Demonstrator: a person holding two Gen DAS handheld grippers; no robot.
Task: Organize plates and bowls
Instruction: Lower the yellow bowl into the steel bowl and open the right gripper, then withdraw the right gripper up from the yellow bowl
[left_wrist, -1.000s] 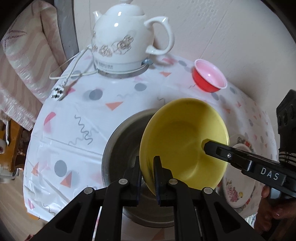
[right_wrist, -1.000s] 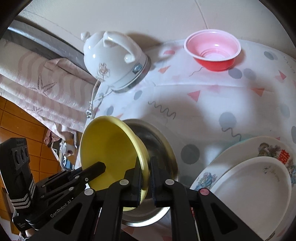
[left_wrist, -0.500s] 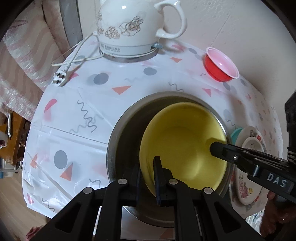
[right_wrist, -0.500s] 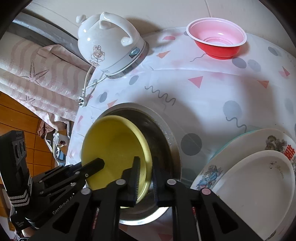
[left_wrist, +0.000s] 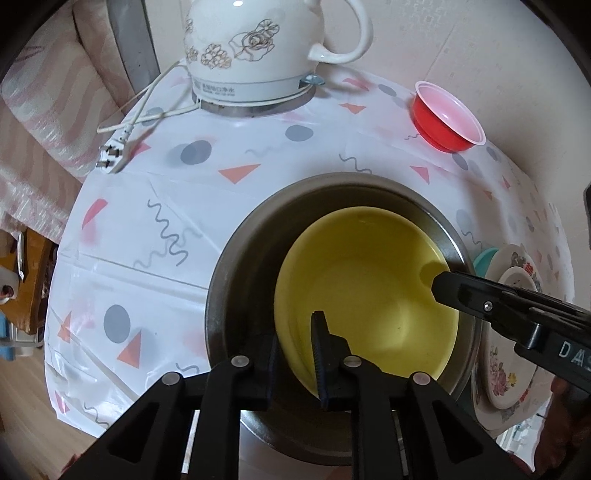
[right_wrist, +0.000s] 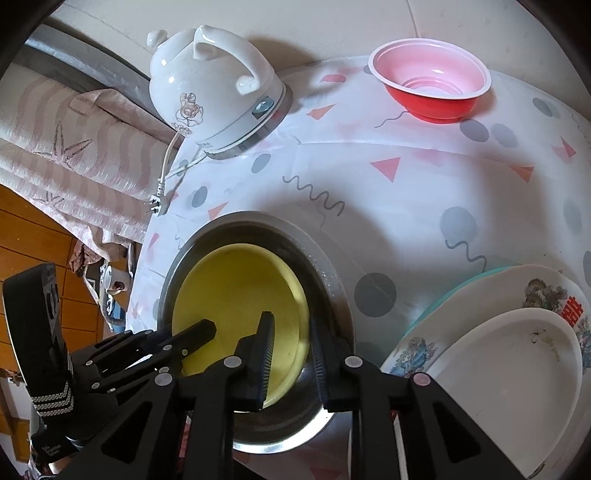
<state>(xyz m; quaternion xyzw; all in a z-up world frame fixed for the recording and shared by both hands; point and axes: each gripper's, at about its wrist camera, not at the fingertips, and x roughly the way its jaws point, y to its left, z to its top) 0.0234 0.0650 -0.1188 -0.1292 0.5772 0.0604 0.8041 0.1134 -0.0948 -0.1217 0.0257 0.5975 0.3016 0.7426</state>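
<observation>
A yellow bowl (left_wrist: 369, 295) lies inside a larger steel bowl (left_wrist: 251, 266) on the patterned tablecloth; it also shows in the right wrist view (right_wrist: 236, 295), in the steel bowl (right_wrist: 328, 280). My left gripper (left_wrist: 295, 350) is open, its jaws straddling the yellow bowl's near rim without gripping. My right gripper (right_wrist: 291, 354) is open, its jaws either side of the yellow rim. A red bowl (left_wrist: 443, 122) stands at the back (right_wrist: 432, 88). Stacked plates (right_wrist: 509, 362) sit to the right.
A white electric kettle (left_wrist: 258, 48) with a loose cord and plug (left_wrist: 114, 151) stands at the back left. The wall is just behind the table. The table's left edge drops to a wooden floor (right_wrist: 33, 229).
The yellow bowl went from tilted and held by both grippers to resting inside the steel bowl. Both grippers' jaws have opened off its rim.
</observation>
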